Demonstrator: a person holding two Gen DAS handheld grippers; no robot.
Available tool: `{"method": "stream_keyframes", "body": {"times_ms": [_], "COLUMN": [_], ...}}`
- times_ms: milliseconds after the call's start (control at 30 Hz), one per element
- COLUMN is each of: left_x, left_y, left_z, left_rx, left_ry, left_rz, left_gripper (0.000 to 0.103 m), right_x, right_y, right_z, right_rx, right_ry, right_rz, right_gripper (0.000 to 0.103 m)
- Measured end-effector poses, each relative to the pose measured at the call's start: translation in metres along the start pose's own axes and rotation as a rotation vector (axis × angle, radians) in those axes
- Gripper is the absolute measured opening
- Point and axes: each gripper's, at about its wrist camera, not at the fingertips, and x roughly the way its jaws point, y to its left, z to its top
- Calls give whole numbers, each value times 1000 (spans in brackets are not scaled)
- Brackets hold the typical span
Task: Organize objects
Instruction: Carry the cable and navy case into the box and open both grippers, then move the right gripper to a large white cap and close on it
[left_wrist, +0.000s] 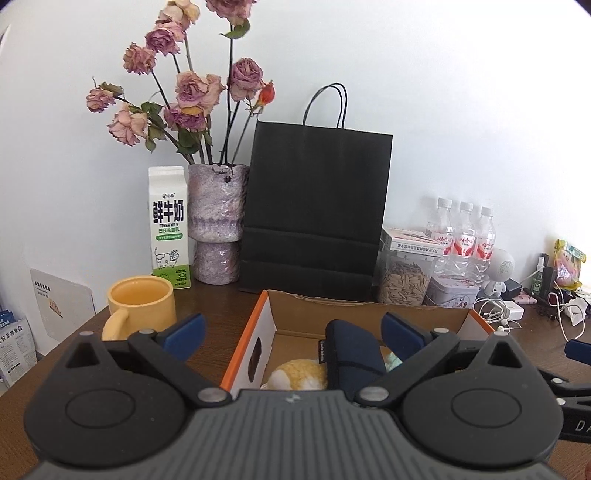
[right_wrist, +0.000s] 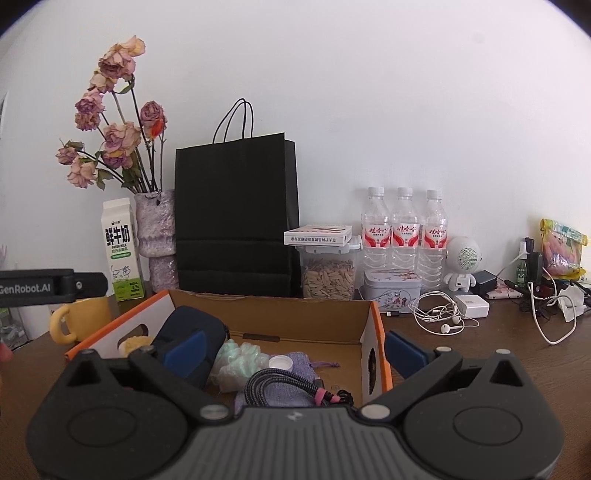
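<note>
1. The left gripper hung low over the near edge of an open cardboard box with orange-trimmed rim, pointing slightly downward toward the back wall, its blue-padded jaws spread as wide as they went and holding nothing.
2. The right gripper was posed the same way just to its right, jaws fully apart and empty, straddling the box's right end wall.
3. The box sat on a dark wooden table, its long axis running left to right across both views.
4. Inside lay a dark navy fabric pouch, tilted with its long axis running from the near side toward the back wall, beside a yellow-and-white fluffy ball.
5. A mint-green crumpled wad, a white bottle cap, a coiled braided cable and a lilac drawstring bag filled the right half.
</note>
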Motion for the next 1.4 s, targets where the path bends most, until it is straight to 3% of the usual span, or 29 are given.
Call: {"method": "stream_keyframes", "body": {"times_ms": [267, 533, 800, 967, 1033, 1200, 1267, 1367, 1400], "left_x": [-44, -67, -71, -69, -68, -67, -67, -66, -66], "left_y": [14, 32, 49, 58, 59, 58, 57, 55, 54], "left_z": [-21, -44, -70, -73, -74, -75, -76, -77, -77], "left_rx": [72, 118, 138, 112, 104, 93, 87, 80, 79], "left_ry": [-11, 72, 172, 203, 208, 217, 218, 219, 219], "left_rz": [-29, -39, -22, 2, 1, -4, -10, -16, -18], "left_gripper": [103, 103, 103, 103, 103, 103, 103, 103, 103], "right_x": [-49, -81, -82, -60, -51, -31, -28, -29, -30], "right_y": [-2, -3, -10, -22, -25, -28, -30, -32, -32], "right_z": [-19, -54, -74, -75, -75, -77, -79, -80, -80], "right_rx": [-29, -88, -100, 4, 41, 106, 122, 147, 147], "right_ry": [6, 84, 185, 267, 288, 342, 355, 353, 347], "right_rz": [11, 14, 30, 70, 84, 94, 97, 137, 146], "right_gripper": [103, 103, 101, 89, 78, 69, 61, 39, 39]}}
